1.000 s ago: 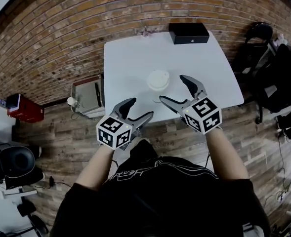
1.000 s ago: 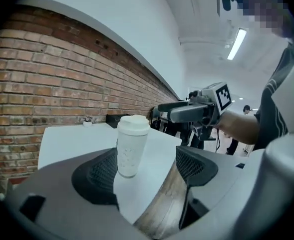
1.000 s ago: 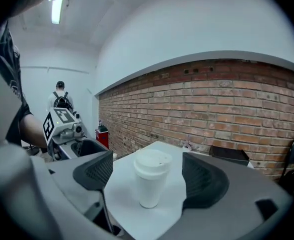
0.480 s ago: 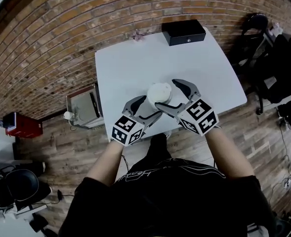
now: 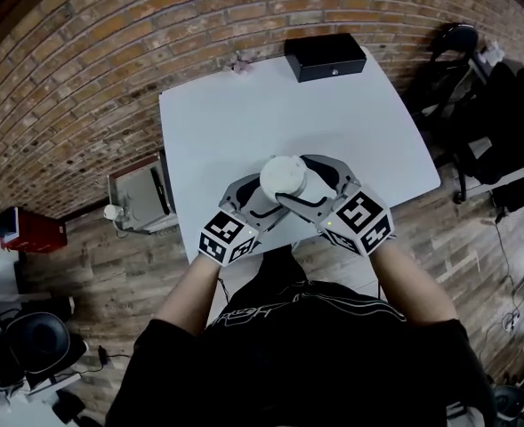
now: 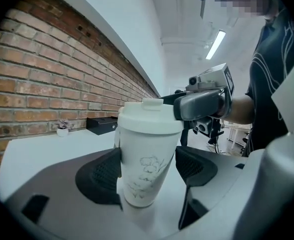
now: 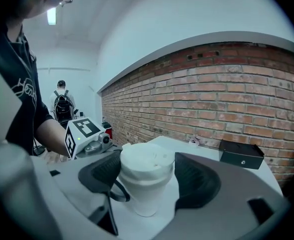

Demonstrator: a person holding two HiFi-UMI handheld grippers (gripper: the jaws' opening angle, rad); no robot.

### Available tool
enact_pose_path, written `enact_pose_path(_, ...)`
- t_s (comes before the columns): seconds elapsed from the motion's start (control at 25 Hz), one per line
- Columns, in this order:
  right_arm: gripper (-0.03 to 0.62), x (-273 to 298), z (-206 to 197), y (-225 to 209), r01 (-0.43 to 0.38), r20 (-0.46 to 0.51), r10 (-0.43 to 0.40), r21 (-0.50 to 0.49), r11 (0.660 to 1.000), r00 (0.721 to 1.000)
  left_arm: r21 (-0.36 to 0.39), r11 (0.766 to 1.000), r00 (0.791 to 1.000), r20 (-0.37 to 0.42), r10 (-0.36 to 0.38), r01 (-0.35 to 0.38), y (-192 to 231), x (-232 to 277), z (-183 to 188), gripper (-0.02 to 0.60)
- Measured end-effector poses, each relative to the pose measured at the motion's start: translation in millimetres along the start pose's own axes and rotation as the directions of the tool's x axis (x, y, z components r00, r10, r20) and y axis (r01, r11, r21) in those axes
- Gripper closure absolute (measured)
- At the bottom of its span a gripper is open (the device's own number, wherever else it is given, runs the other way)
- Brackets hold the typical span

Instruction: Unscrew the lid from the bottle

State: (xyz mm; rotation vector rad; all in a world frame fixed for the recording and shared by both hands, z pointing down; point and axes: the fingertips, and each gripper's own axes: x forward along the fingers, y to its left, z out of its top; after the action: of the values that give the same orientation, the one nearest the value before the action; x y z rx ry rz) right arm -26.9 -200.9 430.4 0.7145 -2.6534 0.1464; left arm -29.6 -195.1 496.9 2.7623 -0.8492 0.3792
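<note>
The bottle (image 6: 144, 169) stands upright on the bench (image 5: 235, 118), near its front edge (the person's side). The left hand-held gripper (image 6: 147, 171) has a jaw on either side of the bottle's body. Higher up, the right hand-held gripper (image 7: 149, 176) has the lid (image 7: 146, 161) between its jaws, which have just been closing. A black box (image 5: 326, 56) lies at the bench's far edge, right of centre. A small potted plant (image 5: 238, 63) sits left of the box. The brick wall (image 5: 155, 34) runs behind the bench.
</note>
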Motion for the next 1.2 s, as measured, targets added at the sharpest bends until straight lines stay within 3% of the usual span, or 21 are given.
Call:
enact_pose_path(0.4,0.258,-1.0,1.0,0.0,-0.070,-0.015,0.070,-0.022,0.997,0.997,0.009,0.999,0.999,-0.021,-0.034,0.034,-1.4,-0.9,0.2,0.225)
enact_pose_path(0.64,0.260,0.6,0.2,0.4,-0.227,-0.044,0.224,-0.082,0.971,0.974,0.006,0.999,0.998,-0.031,-0.051,0.051,-0.8,-1.6,-0.9,0.224)
enact_pose_path(0.76,0.260,1.3,-0.9,1.4,-0.367,-0.110,0.353,-0.150,0.918,0.929,0.006,0.998,0.997,-0.047,-0.064,0.065,-1.2,-1.8,-0.5,0.224)
enact_pose_path(0.92,0.258,2.1,-1.4,4.8,-0.544,-0.209,0.505,-0.224,0.809,0.837,0.005,0.998,0.996,-0.052,-0.066,0.067,-2.7,-2.4,-0.4,0.224)
enact_pose_path(1.08,0.258,2.7,-3.4,5.6,-0.667,-0.339,0.579,-0.277,0.692,0.741,0.007,0.997,0.995,-0.058,-0.075,0.075,-3.6,-1.6,-1.7,0.224)
enact_pose_path(1.2,0.257,3.5,-3.6,6.4,-0.717,-0.407,0.596,-0.297,0.631,0.693,0.004,0.997,0.995,-0.060,-0.082,0.082,-3.3,-2.0,-2.4,0.224)
